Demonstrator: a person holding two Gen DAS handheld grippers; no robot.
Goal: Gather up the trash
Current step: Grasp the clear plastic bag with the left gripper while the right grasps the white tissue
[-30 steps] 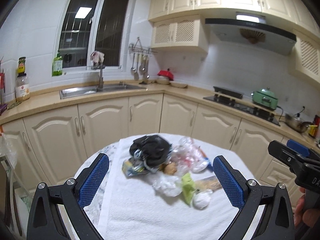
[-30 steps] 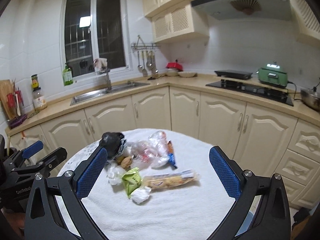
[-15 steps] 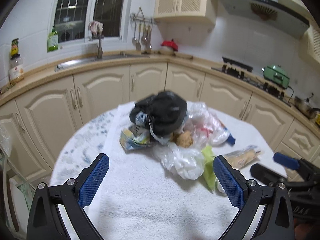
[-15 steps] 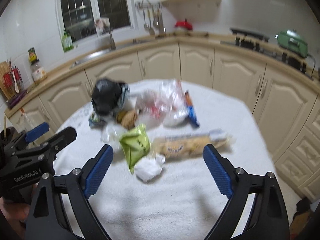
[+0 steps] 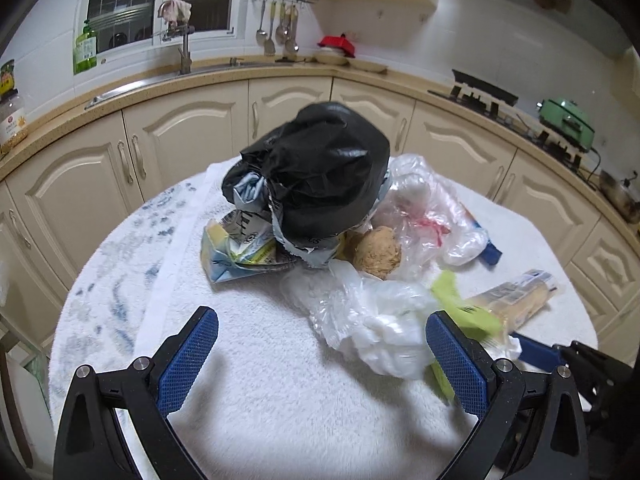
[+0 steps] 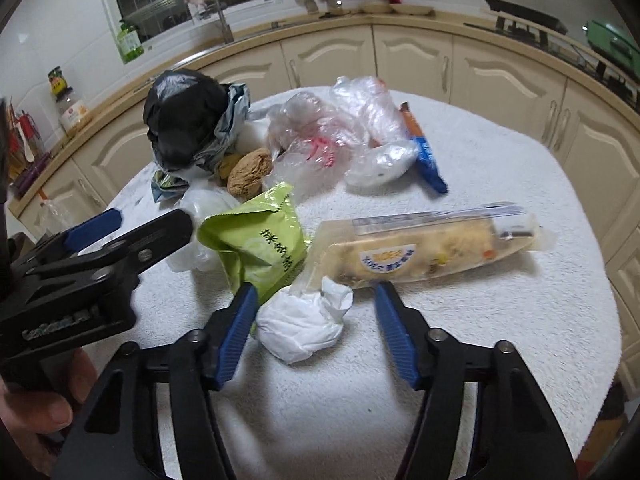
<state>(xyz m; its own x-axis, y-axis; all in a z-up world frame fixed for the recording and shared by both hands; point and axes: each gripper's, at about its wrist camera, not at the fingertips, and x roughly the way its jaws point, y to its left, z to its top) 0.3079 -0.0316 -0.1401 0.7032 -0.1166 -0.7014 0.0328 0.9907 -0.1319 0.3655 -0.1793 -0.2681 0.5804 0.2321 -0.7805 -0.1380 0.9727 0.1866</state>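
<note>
A pile of trash lies on a round table covered by a white towel (image 5: 280, 392). It holds a black bag (image 5: 320, 168), clear plastic bags (image 5: 416, 208), a brown lump (image 5: 378, 252), a green snack packet (image 6: 260, 244), a long wrapped food pack (image 6: 432, 250) and a crumpled white tissue (image 6: 302, 322). My right gripper (image 6: 314, 300) is open with its fingers either side of the tissue, partly closed in. My left gripper (image 5: 322, 336) is open wide, just before a crumpled clear bag (image 5: 372, 320); it shows at the left of the right wrist view (image 6: 120, 236).
Cream kitchen cabinets (image 5: 180, 140) curve around behind the table. A sink with a tap (image 5: 184, 52) is at the back left, a stove (image 5: 484, 92) and a green pot (image 5: 566, 116) at the right. A blue wrapper (image 6: 426, 156) lies beyond the clear bags.
Both grippers have moved down and forward to the trash pile. My right gripper's fingers have narrowed around the white tissue. My left gripper stays wide open.
</note>
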